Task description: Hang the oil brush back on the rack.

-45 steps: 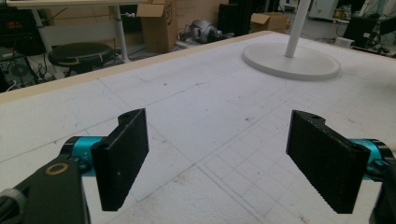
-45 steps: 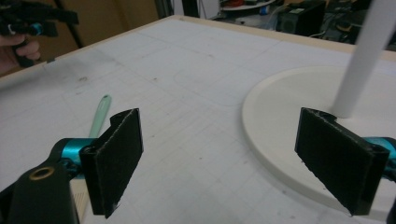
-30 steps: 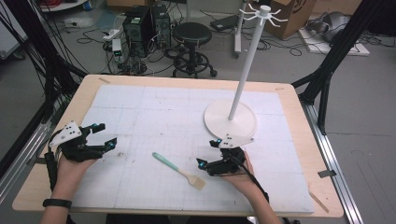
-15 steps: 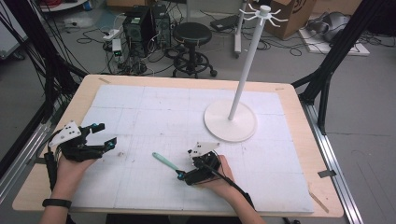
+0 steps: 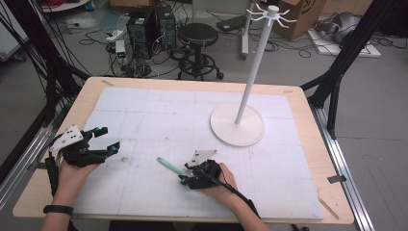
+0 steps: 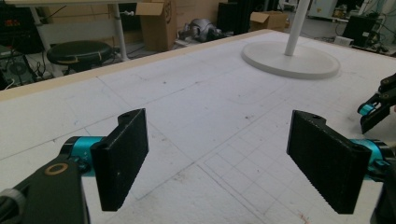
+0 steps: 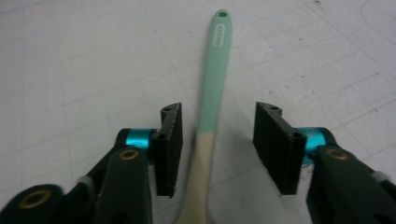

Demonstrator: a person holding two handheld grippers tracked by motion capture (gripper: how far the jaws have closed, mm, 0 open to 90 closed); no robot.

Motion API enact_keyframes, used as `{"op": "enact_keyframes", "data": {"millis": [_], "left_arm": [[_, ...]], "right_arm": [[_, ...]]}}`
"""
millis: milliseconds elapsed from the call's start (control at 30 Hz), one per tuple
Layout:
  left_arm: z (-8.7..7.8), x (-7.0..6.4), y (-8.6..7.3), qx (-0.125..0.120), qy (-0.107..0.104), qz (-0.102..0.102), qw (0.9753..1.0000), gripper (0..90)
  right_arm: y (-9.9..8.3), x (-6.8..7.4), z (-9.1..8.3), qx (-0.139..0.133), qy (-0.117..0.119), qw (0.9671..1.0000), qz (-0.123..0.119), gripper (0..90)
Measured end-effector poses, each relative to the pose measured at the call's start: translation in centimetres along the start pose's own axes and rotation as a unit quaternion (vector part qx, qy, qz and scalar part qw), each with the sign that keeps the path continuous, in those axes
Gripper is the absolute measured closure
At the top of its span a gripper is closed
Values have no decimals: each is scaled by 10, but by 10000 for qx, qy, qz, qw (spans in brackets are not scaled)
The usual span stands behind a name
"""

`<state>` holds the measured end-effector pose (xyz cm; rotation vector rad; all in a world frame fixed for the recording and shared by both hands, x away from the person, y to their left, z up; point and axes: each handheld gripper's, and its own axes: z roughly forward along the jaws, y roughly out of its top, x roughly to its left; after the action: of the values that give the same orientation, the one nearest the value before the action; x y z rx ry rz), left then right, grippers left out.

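Two jaws of my right tool stand apart on either side of the spatula, and from the right gripper view I can see a gap on each side of the handle, the left pad nearer to it than the right. Neither pad presses on it, so I hold nothing yet. The spatula lies flat on the white sheet of the table, its cream part running down between the jaws and its mint handle pointing away from me, ending in a small hanging hole.

From the high view my right tool sits near the front edge of the table, and only the mint end of the spatula sticks out to its left; the rest is hidden under the tool and my hand.

My left tool is wide open and empty, its jaws hanging over bare gridded sheet. In the high view it rests well to the left, far from the spatula.

Farther off stands the white stand, round base on the sheet and pole rising to hooks at the top; the left gripper view shows its base. Beyond the table, a black stool stands on the floor.
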<state>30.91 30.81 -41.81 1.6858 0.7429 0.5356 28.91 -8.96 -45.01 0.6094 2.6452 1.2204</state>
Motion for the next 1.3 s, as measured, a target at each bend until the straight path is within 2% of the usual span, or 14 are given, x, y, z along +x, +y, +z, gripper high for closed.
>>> {"op": "enact_keyframes", "data": {"millis": [100,300,433,633,767,867,1033,1167,1300], "left_arm": [[0,0,0,-7,0,-4,10000,213],[0,0,0,18,-1,3,10000,213],[0,0,0,14,3,5,10000,213],[0,-1,0,20,5,9,10000,214],[-1,-1,-1,17,15,-3,10000,213],[-1,0,-1,3,26,-9,10000,214],[-1,0,-1,9,19,-23,10000,214],[-1,0,-1,17,17,-10,10000,214],[-1,0,-1,6,20,-18,10000,214]], "right_arm": [[0,0,-2,32,3,10000,29,652],[1,3,-2,98,17,10000,-6,733],[3,4,-2,168,-10,9998,77,807],[5,4,-2,264,-24,9994,226,822],[6,3,-3,256,22,9995,188,827],[4,0,-4,161,-78,9997,169,828],[3,-10,-16,-125,-106,9993,344,828],[2,-20,-32,-353,-184,9982,448,828],[3,-31,-56,-653,-316,9956,587,827]]}}
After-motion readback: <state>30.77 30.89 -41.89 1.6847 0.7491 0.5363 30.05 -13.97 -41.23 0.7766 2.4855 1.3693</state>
